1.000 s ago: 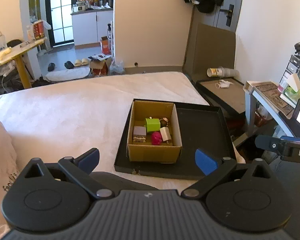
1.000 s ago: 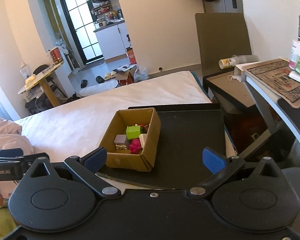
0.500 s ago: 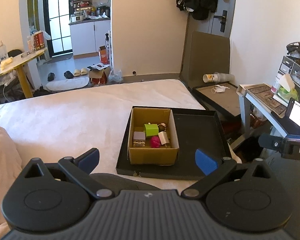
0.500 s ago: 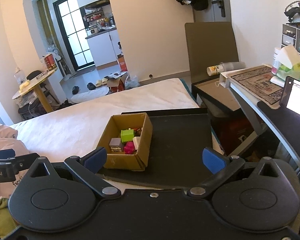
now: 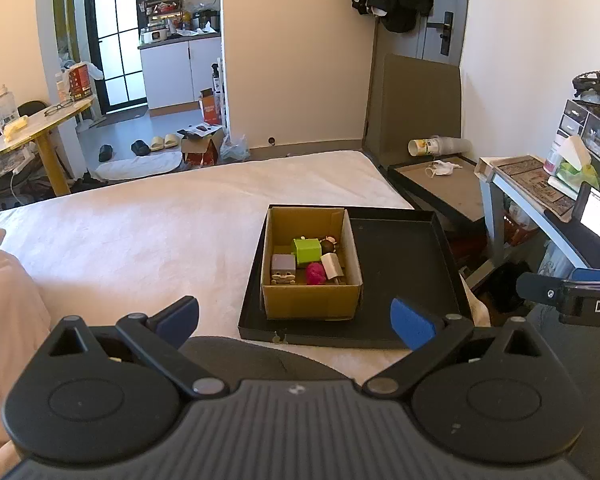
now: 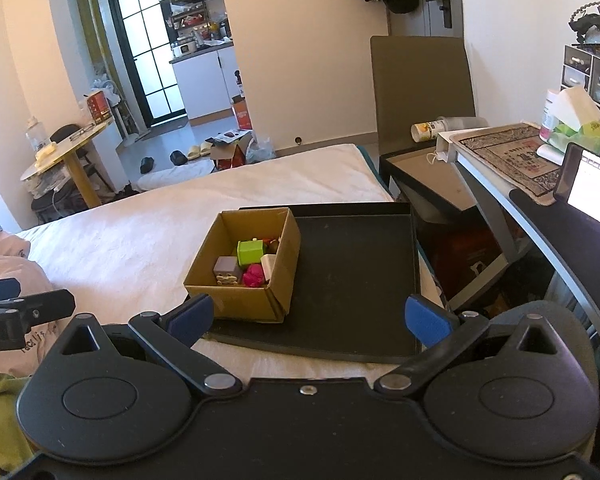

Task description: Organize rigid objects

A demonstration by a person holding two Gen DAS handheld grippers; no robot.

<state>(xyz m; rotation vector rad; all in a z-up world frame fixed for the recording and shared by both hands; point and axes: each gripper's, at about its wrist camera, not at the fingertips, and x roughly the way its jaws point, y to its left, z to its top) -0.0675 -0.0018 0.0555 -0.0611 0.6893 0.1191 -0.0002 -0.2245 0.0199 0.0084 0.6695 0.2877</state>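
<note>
- On the white-sheeted bed (image 5: 148, 240), a shallow black rectangular tray (image 5: 404, 264) lies near the right edge; an open brown cardboard box (image 5: 310, 300) stands inside the tray against its left wall.
- Inside the box: a lime-green cube (image 5: 307, 249), a grey-lilac cube (image 5: 283, 264), a magenta knobbly lump (image 5: 315, 273), a white slanted block (image 5: 331, 265) and a small dark round piece (image 5: 327, 245), all packed close together, several touching.
- A pale beige toothed piece (image 5: 283, 279) lies just in front of the grey-lilac cube.
- The right part of the tray floor is bare black.
- Left gripper (image 5: 296, 318): blue-padded fingers (image 5: 410, 322) spread wide, holding nothing, poised short of the tray's near edge.
- Right gripper (image 6: 308, 318): fingers (image 6: 424, 318) likewise spread wide and empty; the left pad appears just in front of the box's near corner, contact not discernible.
- Beside the bed, a grey tabletop (image 6: 500, 152) carries a patterned mat and a tissue pack.
</note>
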